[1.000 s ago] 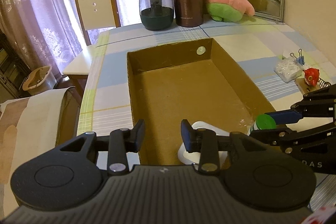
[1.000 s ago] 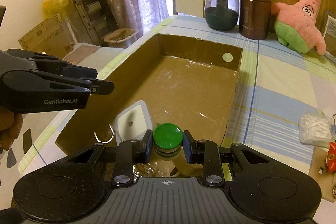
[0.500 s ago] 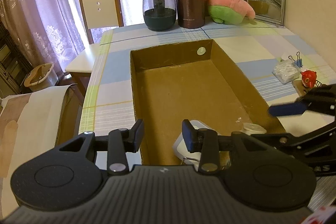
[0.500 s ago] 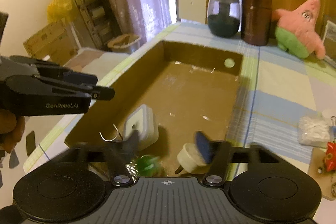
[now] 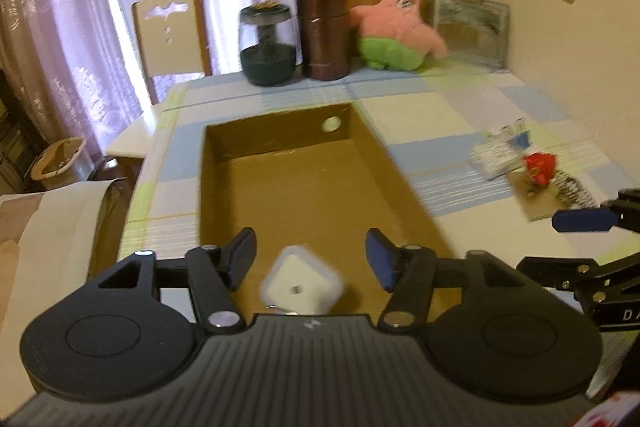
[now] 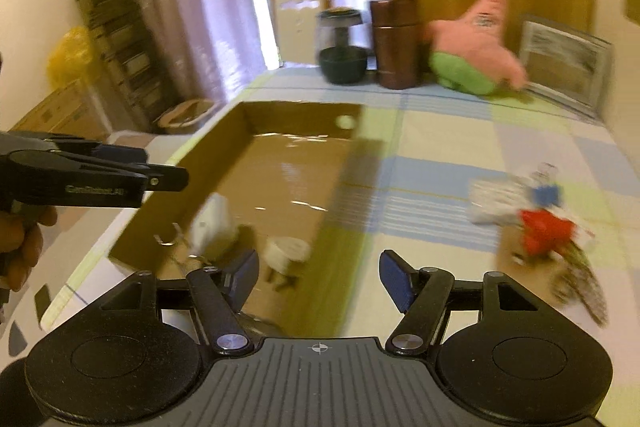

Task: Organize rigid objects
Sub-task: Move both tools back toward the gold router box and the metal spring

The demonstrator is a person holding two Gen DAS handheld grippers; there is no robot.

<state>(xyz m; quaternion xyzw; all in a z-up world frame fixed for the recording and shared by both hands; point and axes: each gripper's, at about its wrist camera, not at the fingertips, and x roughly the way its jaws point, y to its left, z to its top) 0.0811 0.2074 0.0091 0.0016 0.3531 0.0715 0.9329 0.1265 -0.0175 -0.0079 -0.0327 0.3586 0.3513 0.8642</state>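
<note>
- Left gripper (image 5: 311, 259): fingers spread wide, nothing between them, held over the near end of the cardboard box (image 5: 404, 187).
- Right gripper (image 6: 318, 277): fingers spread wide, empty, over the box's near right wall (image 6: 340, 187) and the tablecloth (image 6: 436, 131) beside it.
- In the right wrist view the left gripper (image 6: 160, 179) reaches in from the left edge above the box's left wall, partly masking it; a hand (image 6: 20, 243) grips it.
- Box contents, near end: white square object (image 5: 302, 287) lies on the floor directly below the left gripper's gap; also seen blurred in the right view (image 6: 212, 223).
- Just right of it in the right view, a white round container (image 6: 286, 253) lies on the box floor. A thin wire hook (image 6: 170, 237) sits left of the white square object. Both blurred.
- Rest of the box floor is bare brown card; 1 round hole (image 5: 331, 124) in the far wall.
- Outside the box, right side of table: red toy (image 6: 544, 231), white packet (image 5: 494, 157), blue binder clip (image 6: 544, 193), clustered together, motion-blurred.
- Far edge of table: dark glass jar (image 5: 269, 45), brown canister (image 5: 326, 33), pink starfish plush (image 5: 396, 31), framed picture (image 5: 472, 27) against the wall.
- Beyond the table: chair (image 5: 170, 31), purple curtains (image 5: 80, 7).
</note>
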